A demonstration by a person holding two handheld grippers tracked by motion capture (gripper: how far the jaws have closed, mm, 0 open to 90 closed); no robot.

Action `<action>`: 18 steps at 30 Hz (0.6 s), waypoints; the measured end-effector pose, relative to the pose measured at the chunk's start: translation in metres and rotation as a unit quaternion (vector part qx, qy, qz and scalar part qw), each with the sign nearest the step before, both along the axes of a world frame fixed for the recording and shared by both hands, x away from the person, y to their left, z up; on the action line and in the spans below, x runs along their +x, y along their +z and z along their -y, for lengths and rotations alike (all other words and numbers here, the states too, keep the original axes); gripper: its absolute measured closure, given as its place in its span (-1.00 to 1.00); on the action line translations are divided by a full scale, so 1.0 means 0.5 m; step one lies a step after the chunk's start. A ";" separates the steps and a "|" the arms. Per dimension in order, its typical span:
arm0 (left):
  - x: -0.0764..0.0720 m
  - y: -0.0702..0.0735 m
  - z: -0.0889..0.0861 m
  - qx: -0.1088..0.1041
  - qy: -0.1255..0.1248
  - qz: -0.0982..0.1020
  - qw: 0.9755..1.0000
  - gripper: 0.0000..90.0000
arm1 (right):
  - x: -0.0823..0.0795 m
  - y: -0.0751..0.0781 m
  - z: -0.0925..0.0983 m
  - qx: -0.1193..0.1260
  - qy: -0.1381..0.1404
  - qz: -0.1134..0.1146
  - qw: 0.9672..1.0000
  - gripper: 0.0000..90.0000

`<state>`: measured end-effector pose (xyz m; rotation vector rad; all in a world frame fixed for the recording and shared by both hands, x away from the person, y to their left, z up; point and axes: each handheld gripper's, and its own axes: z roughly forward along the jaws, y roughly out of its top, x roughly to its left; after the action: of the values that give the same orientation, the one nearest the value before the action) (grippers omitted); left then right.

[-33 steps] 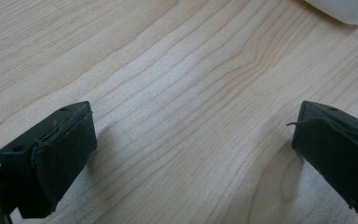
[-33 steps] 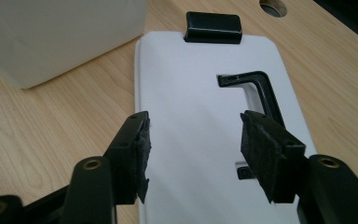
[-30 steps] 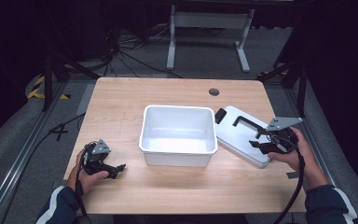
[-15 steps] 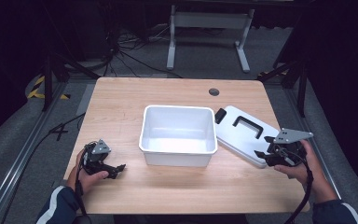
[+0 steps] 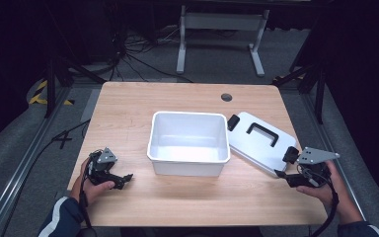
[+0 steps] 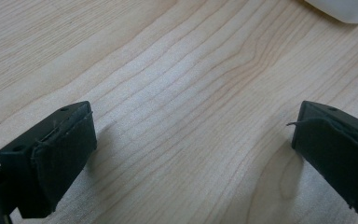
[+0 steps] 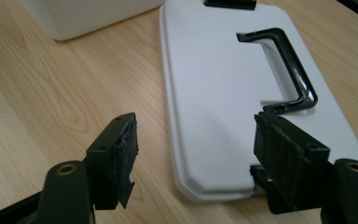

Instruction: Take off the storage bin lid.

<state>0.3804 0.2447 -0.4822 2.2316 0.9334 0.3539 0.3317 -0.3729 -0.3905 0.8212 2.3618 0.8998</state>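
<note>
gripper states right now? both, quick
Left gripper: open, nothing between the jaws.
Right gripper: open, has just been opening, near the lid, not gripping.

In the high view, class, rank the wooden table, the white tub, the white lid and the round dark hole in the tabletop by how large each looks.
1. wooden table
2. white tub
3. white lid, which looks somewhat smaller than the tub
4. round dark hole, by far the smallest

1 white bin (image 5: 187,140), 1 lid (image 5: 261,140) (black handle), 2 tools: left (image 5: 124,178), right (image 5: 282,177).
</note>
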 end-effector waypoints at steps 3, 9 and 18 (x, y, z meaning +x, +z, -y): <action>0.000 -0.001 0.000 -0.001 0.001 0.002 1.000 -1.00 | -0.008 -0.014 0.009 0.001 -0.007 -0.005 1.000 -0.32; 0.000 0.000 0.000 0.000 0.000 0.001 1.000 -1.00 | -0.017 -0.045 0.023 -0.003 -0.017 -0.013 1.000 -0.35; 0.000 0.000 0.000 0.000 0.000 0.000 1.000 -0.99 | -0.032 -0.105 0.040 0.005 -0.025 -0.029 0.999 -0.35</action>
<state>0.3804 0.2448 -0.4822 2.2320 0.9328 0.3538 0.3158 -0.3928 -0.4428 0.9190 2.3766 0.8800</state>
